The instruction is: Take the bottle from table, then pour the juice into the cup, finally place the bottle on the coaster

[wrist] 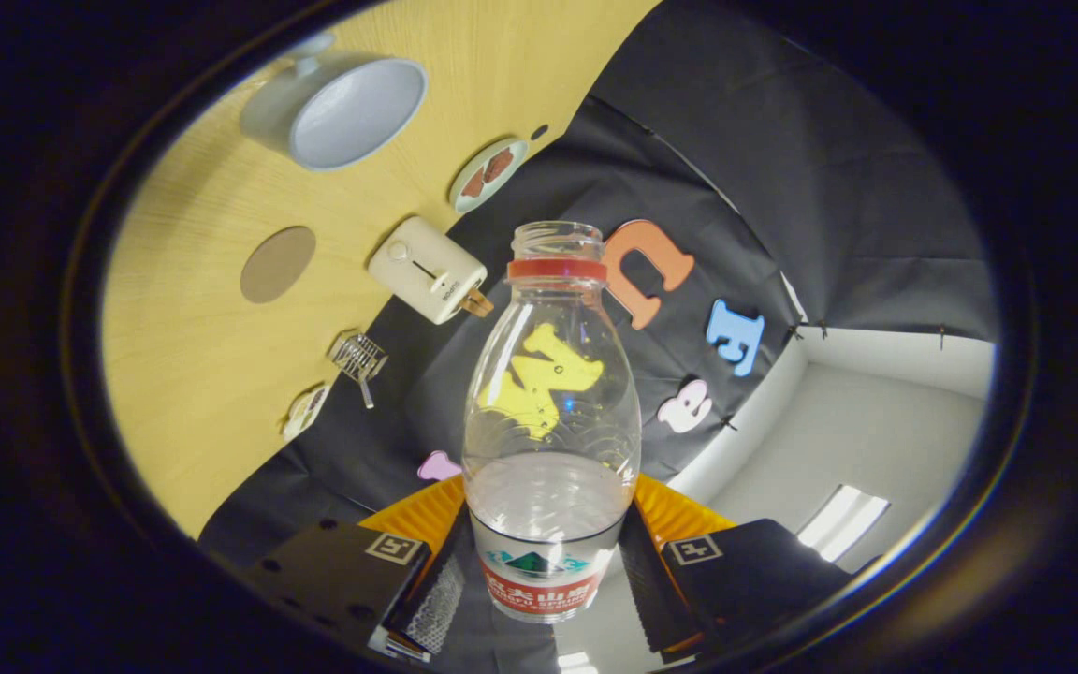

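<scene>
A clear plastic bottle (550,412) with a red neck ring and no cap stands between my fingers, and my gripper (544,580) is shut on its labelled lower body. Some clear liquid sits in the lower part of the bottle. The whole view is tilted, so the wooden table (193,356) rises to the left of the bottle. A white cup (338,110) with a handle stands on the table far beyond the bottle's mouth and to its left. The round brown coaster (278,264) lies flat on the table, nearer than the cup.
A small white toaster (429,270) stands by the table's back edge, close to the bottle's neck. A small plate (488,173) with brown pieces lies past it. A little wire basket (358,358) and a small white packet (305,410) sit nearer along the same edge.
</scene>
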{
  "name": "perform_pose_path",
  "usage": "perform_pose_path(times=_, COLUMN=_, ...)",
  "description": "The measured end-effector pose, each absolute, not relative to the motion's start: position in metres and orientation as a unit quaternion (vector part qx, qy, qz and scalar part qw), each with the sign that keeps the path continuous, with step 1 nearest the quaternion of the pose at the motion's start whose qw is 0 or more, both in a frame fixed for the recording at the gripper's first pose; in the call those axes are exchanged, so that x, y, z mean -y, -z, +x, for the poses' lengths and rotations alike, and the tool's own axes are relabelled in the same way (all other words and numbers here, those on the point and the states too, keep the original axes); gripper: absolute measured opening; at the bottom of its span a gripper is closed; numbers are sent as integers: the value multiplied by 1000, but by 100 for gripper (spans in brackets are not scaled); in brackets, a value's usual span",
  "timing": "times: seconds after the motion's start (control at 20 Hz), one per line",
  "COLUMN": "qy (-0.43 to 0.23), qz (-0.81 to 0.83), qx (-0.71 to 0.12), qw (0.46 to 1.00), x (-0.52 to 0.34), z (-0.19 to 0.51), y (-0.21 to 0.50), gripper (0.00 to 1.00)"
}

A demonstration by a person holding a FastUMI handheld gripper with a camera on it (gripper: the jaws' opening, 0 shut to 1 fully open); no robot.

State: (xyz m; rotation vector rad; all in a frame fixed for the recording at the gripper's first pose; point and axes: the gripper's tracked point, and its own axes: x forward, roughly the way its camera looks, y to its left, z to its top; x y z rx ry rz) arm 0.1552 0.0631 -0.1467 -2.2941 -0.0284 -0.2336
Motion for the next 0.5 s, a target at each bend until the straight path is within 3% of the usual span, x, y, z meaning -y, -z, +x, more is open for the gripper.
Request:
perform_pose_path(times=0.15, qy=91, qz=-898, qx=-1, qw=431, x=-58, z=161, y=159, gripper=80)
perform_pose_path(times=0.5, qy=84, qz=-823, qx=-24, qw=561, x=-54, z=169, y=177, gripper=81)
